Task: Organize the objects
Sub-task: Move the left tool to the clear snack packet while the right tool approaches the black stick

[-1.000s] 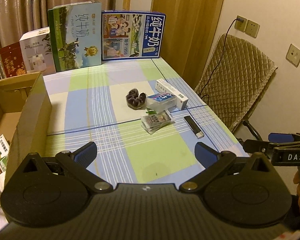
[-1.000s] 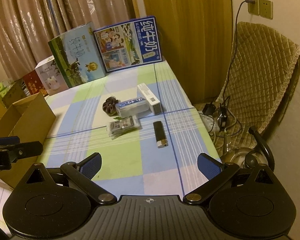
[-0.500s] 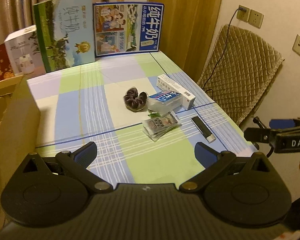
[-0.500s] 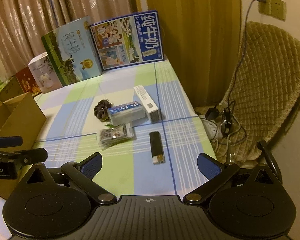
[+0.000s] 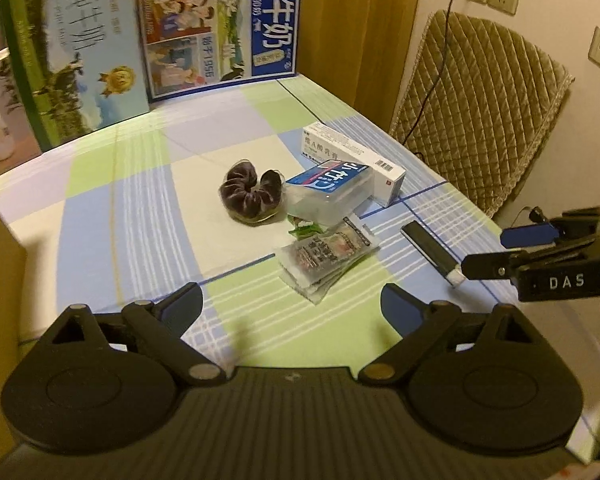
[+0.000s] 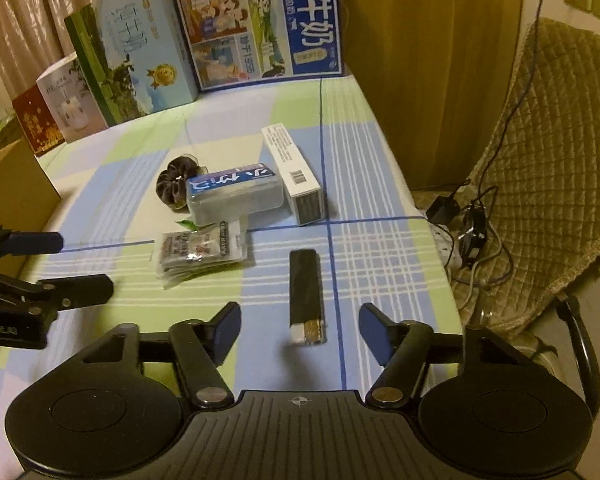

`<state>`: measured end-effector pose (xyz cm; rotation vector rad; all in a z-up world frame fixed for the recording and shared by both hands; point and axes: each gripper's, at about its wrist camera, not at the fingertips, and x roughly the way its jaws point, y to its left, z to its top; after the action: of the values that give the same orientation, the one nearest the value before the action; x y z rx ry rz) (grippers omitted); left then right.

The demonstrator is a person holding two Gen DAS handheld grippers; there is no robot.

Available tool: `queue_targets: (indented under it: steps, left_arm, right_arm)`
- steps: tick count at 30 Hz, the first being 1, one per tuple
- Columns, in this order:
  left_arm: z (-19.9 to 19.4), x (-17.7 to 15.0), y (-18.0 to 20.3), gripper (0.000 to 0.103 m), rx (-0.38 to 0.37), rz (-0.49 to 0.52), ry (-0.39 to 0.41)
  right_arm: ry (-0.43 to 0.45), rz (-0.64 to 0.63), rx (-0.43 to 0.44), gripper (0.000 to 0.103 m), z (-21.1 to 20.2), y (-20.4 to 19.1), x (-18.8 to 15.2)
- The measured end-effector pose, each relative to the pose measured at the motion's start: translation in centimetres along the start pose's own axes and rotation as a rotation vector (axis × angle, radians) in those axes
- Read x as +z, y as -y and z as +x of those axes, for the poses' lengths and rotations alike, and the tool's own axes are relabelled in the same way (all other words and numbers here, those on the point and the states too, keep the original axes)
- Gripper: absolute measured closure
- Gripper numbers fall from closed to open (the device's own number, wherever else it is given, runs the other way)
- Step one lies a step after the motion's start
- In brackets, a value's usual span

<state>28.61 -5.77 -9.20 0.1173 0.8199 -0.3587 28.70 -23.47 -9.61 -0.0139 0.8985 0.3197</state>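
Low centre of the right wrist view: black lighter (image 6: 305, 295) flat on the checked bench (image 6: 380, 184), lengthwise between the pads of the right claw (image 6: 299, 334).
Right claw: closing, pads not yet touching the lighter.
Left claw (image 5: 292, 304): jaws wide and narrowing slightly, nothing between them, above the stack of sachets (image 5: 326, 254).
Lighter handling: likely light, rigid, smooth-sided and slippery; take it across the long sides near the middle.
Sachets: thin, floppy, apt to slide apart; pinch an edge.
Scrunchie (image 5: 250, 194), centre of the left view: soft, squashes easily.
Clear case (image 6: 234, 194): hard, smooth.
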Motion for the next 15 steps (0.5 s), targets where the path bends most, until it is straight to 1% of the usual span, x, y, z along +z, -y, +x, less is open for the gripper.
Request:
queue_targets:
  steps: [4,9,11,15]
  left_arm:
    - [2.1,0.3,0.3,0.011,-0.008,0.065,0.007]
    - [4.8,1.0,0.7,0.014,-0.034,0.152,0.017]
    - [5.6,1.2,1.0,0.017,-0.057,0.179,0.024]
    - [7.3,1.4,1.7,0.025,-0.087,0.247,0.008]
  right_arm:
    - [-0.04,0.011,0.015,0.055,2.1,0.5,0.6]
    - [-0.077,-0.021,0.014,0.062,3.9,0.3,0.8]
    - [-0.078,-0.03,0.003,0.069,4.3,0.3,0.7]
    - [-0.065,-0.031,-0.01,0.079,4.5,0.7,0.7]
